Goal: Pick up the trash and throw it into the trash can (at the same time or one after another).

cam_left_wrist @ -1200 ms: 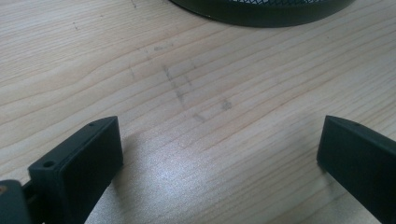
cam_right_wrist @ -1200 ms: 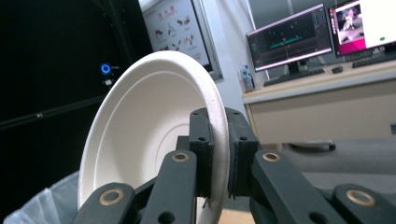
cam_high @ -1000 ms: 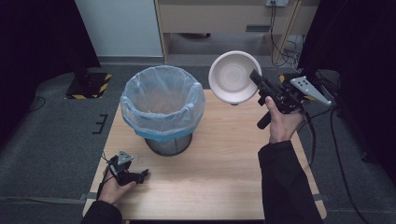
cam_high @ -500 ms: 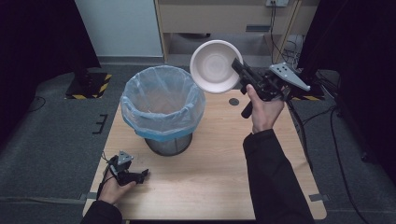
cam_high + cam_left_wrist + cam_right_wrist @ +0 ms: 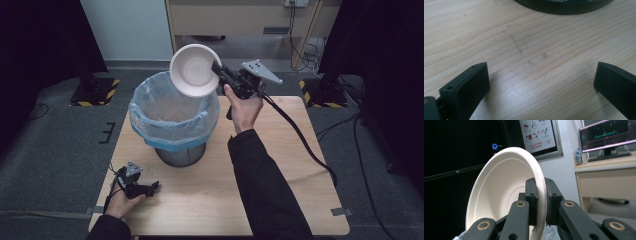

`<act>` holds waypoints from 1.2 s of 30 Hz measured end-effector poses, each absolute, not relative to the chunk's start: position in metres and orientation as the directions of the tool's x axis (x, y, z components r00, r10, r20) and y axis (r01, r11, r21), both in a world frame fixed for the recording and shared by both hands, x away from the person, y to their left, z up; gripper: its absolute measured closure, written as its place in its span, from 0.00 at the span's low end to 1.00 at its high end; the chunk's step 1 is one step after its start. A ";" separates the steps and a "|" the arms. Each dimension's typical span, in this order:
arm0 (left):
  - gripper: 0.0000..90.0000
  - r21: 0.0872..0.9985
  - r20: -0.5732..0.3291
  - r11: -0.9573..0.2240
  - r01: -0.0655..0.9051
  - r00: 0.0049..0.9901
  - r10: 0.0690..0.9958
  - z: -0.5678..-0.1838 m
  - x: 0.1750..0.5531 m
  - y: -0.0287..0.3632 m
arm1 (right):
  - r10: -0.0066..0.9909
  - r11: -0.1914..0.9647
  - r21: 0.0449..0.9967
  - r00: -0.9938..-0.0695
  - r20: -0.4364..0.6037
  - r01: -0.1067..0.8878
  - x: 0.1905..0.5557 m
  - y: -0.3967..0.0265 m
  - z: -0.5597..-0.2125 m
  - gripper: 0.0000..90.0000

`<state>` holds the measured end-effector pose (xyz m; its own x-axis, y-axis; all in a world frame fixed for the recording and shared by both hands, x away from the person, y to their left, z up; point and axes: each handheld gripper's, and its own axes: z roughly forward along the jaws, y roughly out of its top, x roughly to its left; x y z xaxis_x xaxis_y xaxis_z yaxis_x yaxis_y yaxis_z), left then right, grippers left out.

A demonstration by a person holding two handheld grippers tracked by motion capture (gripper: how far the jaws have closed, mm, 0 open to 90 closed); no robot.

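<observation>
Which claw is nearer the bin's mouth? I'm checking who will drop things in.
Right. The right claw holds the white bowl over the bin rim; the left claw rests on the table near its base.

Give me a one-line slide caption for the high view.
Right gripper holds a white bowl tilted over the lined bin.

bowl (image 5: pixel 194 70) above bin (image 5: pixel 174 120) rim, bin on table (image 5: pixel 290 200); left gripper (image 5: pixel 134 184) before bin

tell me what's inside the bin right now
The bin is lined with a pale blue bag, and no rubbish shows in the visible part. The white bowl, clamped by the right gripper over the far rim, hides part of the inside.
</observation>
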<state>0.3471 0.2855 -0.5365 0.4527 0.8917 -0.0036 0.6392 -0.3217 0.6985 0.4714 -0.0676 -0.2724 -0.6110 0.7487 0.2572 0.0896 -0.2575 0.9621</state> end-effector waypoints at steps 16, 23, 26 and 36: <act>0.00 0.699 -0.004 -0.322 0.639 0.453 0.892 -0.536 0.347 0.285 | 0.719 -0.053 0.978 -0.672 0.178 0.202 0.496 -0.034 -0.312 0.60; 0.00 0.698 -0.003 -0.323 0.639 0.454 0.891 -0.536 0.347 0.285 | 0.791 -0.067 0.986 -0.595 0.145 0.151 0.473 -0.093 -0.306 0.33; 0.00 0.697 -0.003 -0.324 0.639 0.454 0.891 -0.536 0.347 0.285 | 0.805 -0.046 0.983 -0.576 0.141 0.178 0.460 -0.119 -0.320 0.31; 0.00 0.697 -0.003 -0.321 0.641 0.450 0.893 -0.536 0.346 0.285 | 0.833 0.055 0.920 -0.526 0.173 0.389 0.413 -0.190 -0.417 0.27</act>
